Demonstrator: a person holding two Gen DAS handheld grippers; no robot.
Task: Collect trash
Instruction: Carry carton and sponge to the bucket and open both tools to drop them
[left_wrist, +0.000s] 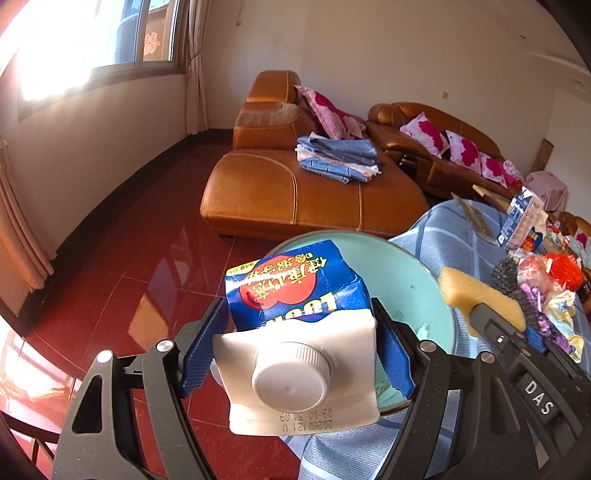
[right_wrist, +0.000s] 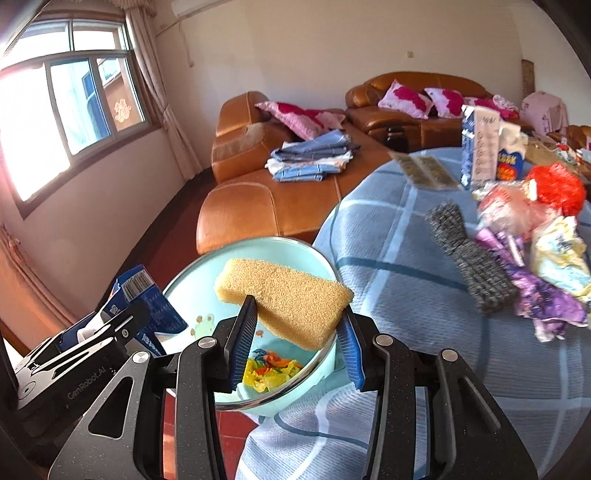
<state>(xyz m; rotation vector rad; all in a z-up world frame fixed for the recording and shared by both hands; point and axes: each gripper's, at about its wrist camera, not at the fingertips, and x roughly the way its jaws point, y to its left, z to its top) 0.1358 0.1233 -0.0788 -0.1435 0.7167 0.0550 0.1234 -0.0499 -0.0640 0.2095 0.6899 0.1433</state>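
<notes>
Left gripper (left_wrist: 295, 332) clamps the milk carton (left_wrist: 295, 291) and right gripper (right_wrist: 295, 347) pinches the sponge (right_wrist: 284, 299), both at lower centre over the teal basin (right_wrist: 184, 280), seemingly for dropping in

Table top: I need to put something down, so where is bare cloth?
Free: the blue checked cloth between the teal basin and the grey scrubber. Crowded: the right side, with wrappers, red mesh ball and cartons.
</notes>
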